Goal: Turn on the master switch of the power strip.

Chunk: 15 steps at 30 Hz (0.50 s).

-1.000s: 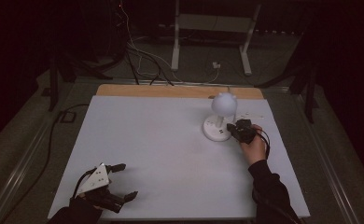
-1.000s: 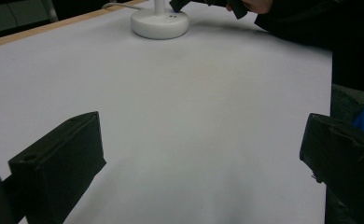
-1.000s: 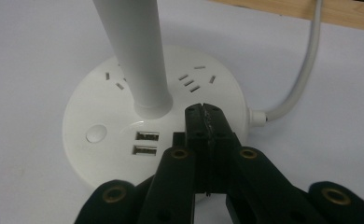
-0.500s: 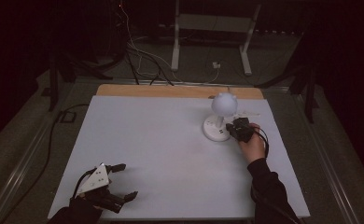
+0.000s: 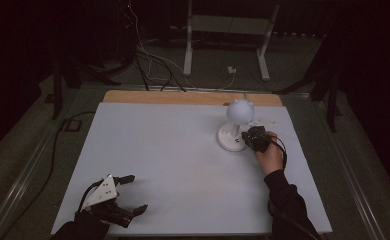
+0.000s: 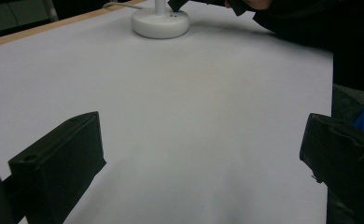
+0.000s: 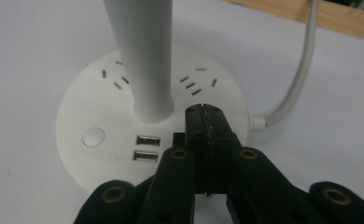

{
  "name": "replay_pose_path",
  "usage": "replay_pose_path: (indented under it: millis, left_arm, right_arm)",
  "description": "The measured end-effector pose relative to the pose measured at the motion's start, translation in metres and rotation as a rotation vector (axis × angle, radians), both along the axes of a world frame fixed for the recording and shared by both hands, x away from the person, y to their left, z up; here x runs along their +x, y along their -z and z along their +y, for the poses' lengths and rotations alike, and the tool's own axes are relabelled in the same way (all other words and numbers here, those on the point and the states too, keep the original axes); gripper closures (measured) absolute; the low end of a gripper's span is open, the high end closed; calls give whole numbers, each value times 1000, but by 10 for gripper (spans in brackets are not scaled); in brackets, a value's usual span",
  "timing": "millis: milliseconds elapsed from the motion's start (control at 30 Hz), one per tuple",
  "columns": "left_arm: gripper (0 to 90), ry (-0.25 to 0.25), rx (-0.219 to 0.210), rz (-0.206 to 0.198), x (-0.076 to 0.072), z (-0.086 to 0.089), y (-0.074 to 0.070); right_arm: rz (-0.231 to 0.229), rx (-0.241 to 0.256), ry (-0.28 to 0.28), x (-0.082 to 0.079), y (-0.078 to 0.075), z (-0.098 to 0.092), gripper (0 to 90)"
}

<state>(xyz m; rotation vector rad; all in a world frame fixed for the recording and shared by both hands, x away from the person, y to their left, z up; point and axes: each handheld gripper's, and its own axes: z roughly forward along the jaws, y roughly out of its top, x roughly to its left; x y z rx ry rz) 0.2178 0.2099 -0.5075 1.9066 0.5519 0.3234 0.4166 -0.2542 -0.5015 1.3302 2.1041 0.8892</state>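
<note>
A white desk lamp stands at the table's far right, with a ball-shaped head [image 5: 240, 111] on a stem [image 7: 140, 51] and a round base [image 5: 230, 139]. The top of the base [image 7: 101, 102] carries socket slots, two USB ports [image 7: 147, 147] and a round button [image 7: 94, 136]. My right gripper [image 7: 203, 114] is shut with nothing in it. Its tips sit over the base just right of the stem; I cannot tell whether they touch. The high view shows that gripper [image 5: 250, 137] against the base's right side. My left gripper [image 5: 130, 194] rests open at the near left corner, its jaws wide apart [image 6: 203, 140].
A white cable [image 7: 301, 70] leaves the lamp's base towards the wooden strip [image 5: 183, 97] along the table's far edge. A white sheet [image 5: 158, 150] covers the table. Beyond the table, cables and a metal stand [image 5: 223, 45] are on the floor.
My right gripper has edged slightly closer to the lamp's base. The left gripper has not moved.
</note>
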Motion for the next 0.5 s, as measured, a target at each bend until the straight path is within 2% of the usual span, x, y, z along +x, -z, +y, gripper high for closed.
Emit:
replay_pose_path:
  millis: [100,133,400,500]
  left_arm:
    - [2,0,-3,-1,0,0,0]
    - [2,-2,-1,-3,0,0,0]
    - [2,1,3,-5,0,0,-1]
    - [2,-1,-2,-6,0,1,-1]
  right_arm:
    - [-19,-1,-6,0,-6,-1,900]
    - [-37,57,2,-1,-13,-5,900]
    - [-42,67,-1,-4,-16,-6,892]
    - [-55,60,-16,-5,-18,-4,817]
